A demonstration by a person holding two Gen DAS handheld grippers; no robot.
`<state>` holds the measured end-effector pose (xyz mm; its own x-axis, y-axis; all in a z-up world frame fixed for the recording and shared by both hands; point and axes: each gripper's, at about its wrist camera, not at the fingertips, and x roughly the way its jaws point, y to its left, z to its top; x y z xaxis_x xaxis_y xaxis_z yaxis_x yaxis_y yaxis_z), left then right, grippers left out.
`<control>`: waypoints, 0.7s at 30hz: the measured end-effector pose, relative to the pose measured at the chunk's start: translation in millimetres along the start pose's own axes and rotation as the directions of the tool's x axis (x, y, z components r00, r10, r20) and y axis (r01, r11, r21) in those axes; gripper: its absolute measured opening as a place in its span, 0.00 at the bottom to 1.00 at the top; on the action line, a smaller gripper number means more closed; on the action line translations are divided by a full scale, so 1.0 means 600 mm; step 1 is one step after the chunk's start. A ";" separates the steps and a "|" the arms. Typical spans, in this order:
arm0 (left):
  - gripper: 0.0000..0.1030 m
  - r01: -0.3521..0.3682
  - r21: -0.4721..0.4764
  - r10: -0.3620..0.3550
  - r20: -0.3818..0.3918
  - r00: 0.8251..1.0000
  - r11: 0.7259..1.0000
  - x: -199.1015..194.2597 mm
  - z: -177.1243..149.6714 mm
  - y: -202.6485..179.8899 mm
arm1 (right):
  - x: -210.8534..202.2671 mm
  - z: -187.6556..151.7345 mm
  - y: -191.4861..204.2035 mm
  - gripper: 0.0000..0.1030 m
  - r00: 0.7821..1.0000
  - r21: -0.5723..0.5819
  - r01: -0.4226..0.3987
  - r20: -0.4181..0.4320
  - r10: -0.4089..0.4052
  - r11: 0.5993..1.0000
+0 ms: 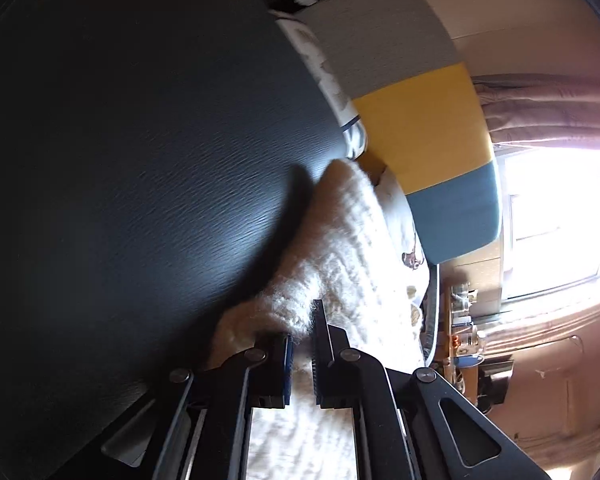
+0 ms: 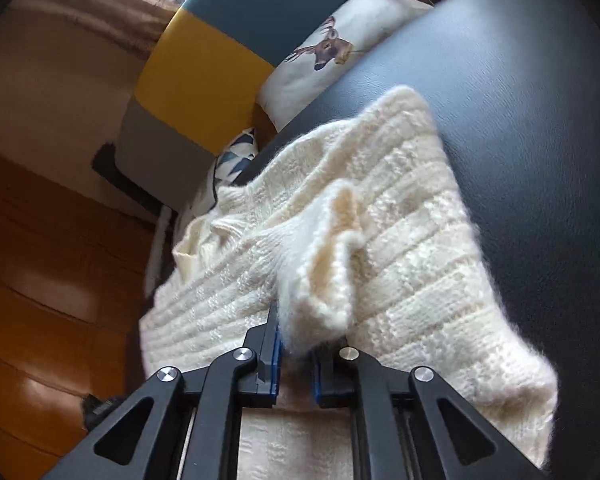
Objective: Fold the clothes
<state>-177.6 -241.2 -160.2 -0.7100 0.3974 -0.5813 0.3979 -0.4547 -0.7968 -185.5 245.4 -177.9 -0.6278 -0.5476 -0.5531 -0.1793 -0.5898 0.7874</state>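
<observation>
Gripping the cream knit sweater (image 2: 380,240) low in both frames, I have the left claw (image 1: 302,356) clamped on its fuzzy edge and the right claw (image 2: 296,360) clamped on a bunched cuff, presumably to carry a fold across. It lies on the dark worktop (image 2: 540,120); no containers show.

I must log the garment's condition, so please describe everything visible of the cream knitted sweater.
The cream knitted sweater is fuzzy, thick and ribbed in bands. It lies partly folded on the dark table, one edge hanging over the table's side near the cushions. A sleeve cuff is lifted and bunched, pinched by the right hand-held gripper. The left hand-held gripper grips another fluffy edge.
</observation>
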 end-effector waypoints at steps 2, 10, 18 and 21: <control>0.07 0.020 -0.006 -0.020 -0.011 1.000 1.000 -0.003 -0.006 0.014 | -0.018 0.008 -0.022 0.17 0.998 0.079 -0.060 0.040 0.057 0.995; 0.08 0.029 -0.012 -0.030 -0.031 0.999 1.000 -0.027 -0.029 0.052 | -0.007 0.043 0.031 0.11 0.997 -0.073 0.033 0.073 -0.027 0.997; 0.08 -0.032 0.115 0.032 0.000 0.999 0.993 -0.050 -0.037 0.053 | -0.037 0.040 0.032 0.10 0.983 -0.157 0.165 0.105 -0.150 0.974; 0.08 -0.042 0.123 0.043 -0.009 0.999 0.992 -0.049 -0.035 0.050 | -0.044 0.031 -0.001 0.07 0.984 -0.126 0.161 0.101 -0.149 0.979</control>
<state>-132.3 -249.7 -170.6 -0.6871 0.3845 -0.6165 0.3528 -0.5651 -0.7457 -182.9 271.2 -158.7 -0.6671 -0.3912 -0.6339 -0.1812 -0.7402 0.6475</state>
